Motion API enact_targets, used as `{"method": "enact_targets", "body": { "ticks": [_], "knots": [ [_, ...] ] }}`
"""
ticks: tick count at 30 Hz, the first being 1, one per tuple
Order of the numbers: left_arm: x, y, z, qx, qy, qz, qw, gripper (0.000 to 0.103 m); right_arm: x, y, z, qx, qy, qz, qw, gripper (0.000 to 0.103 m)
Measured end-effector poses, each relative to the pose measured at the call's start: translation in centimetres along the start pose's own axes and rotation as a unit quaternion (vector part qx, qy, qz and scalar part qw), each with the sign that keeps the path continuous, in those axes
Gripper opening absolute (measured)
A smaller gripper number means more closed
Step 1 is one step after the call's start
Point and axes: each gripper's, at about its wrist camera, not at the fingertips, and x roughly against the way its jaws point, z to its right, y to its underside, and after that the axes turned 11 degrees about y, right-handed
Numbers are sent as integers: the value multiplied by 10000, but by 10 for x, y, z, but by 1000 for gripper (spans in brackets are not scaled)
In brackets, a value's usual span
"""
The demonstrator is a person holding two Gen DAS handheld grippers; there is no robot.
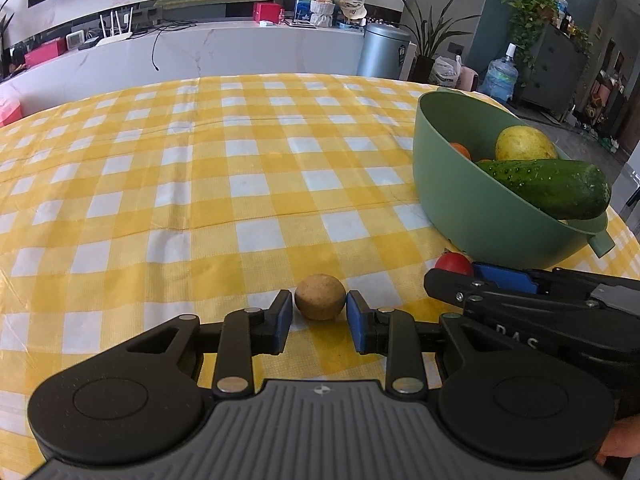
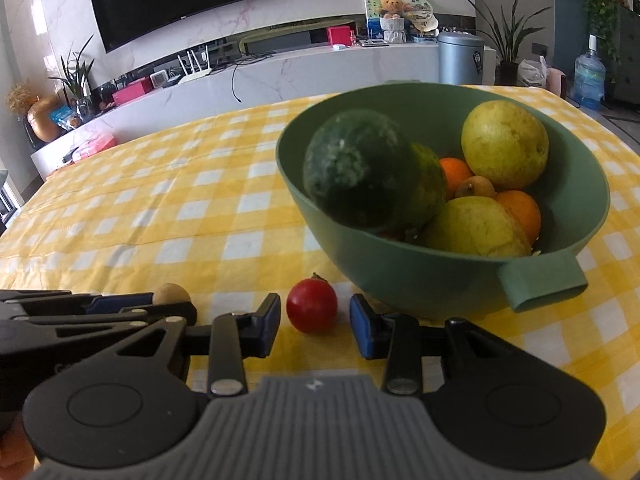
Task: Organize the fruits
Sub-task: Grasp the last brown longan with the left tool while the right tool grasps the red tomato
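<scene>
1. The left hand-held gripper [image 1: 320, 314], low centre of its frame, has its blue pads pressed to both sides of a small brown round fruit [image 1: 320, 297] sitting on the yellow-checked counter [image 1: 200, 184].
2. The right hand-held gripper [image 2: 314, 318] brackets a small red fruit [image 2: 312, 306], pads apart from it, so it grasps nothing.
3. Risk: both fruits are round and could roll or squirt out of an off-centre pinch; the two grippers sit close and could collide.
4. The green bowl [image 2: 400, 268], right of centre, is already piled. The cucumber [image 1: 548, 188] overhangs its rim, long axis pointing toward lower right; a nudge could tip it out.
</scene>
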Motion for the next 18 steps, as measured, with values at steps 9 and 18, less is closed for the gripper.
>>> {"method": "enact_targets", "body": {
  "ticks": [9,18],
  "knots": [
    [1,1,2,-46,0,-5,10000,31,0,1,-4,146,42,73,9999,24],
    [16,0,0,228,140,198,9994,31,8,2,-5,204,-222,84,9995,23]
  ]
}}
